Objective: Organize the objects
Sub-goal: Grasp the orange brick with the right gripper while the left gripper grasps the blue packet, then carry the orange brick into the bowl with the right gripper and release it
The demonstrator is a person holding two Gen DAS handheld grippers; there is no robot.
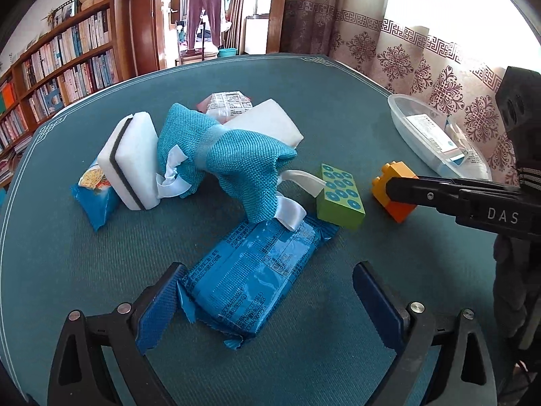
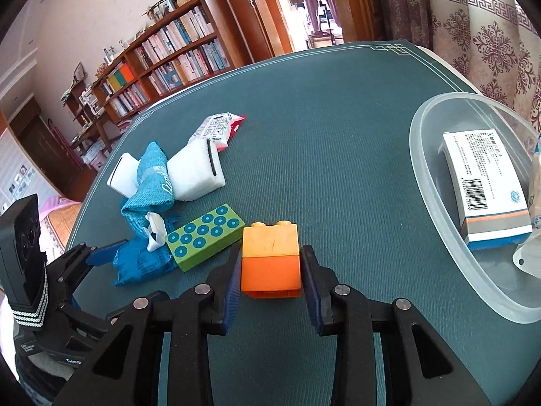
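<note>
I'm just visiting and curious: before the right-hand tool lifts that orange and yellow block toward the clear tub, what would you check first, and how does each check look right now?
1. Right gripper jaws closed on the orange and yellow block: ok, a pad sits against each side.
2. Block clear of the green dotted block: ok, a small gap shows.
3. Room in the clear tub: ok, bare floor beside the medicine box.
4. Path to the tub over the table: ok, nothing lies between.
5. Left gripper out of the way: ok, its jaws stand open around the blue packet.
6. Grip firm enough to lift: cannot tell.
</note>
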